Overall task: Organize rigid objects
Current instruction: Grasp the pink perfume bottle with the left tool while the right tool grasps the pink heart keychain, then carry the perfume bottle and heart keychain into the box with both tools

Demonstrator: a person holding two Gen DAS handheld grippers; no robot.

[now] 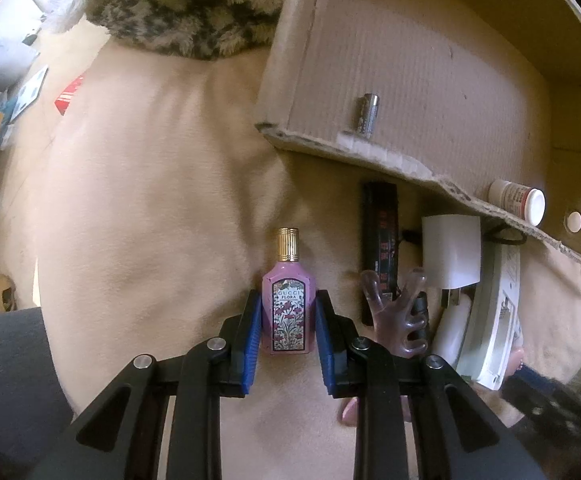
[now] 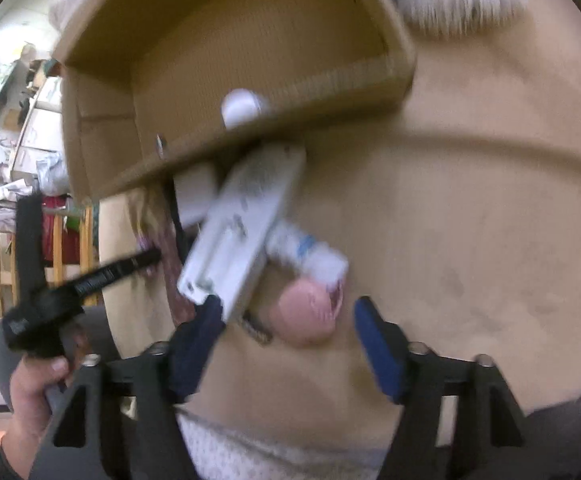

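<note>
Left wrist: one perfume bottle [image 1: 288,300] between left tongs [image 1: 288,336].

From my remote seat, materials read plainly: a glossy pink glass perfume bottle [image 1: 288,312] with ribbed gold metal cap lies on soft, matt beige plush bedding [image 1: 150,200]. Beside it, a translucent, shiny purple plastic claw clip [image 1: 396,316]. Beyond the bottle, a rough, corrugated cardboard box [image 1: 410,60] with frayed edges holds a bright metal battery [image 1: 367,114] and a smooth white plastic pill bottle [image 1: 518,200]. I see matt blue ribbed pads [image 1: 250,336] flanking the bottle.
</note>
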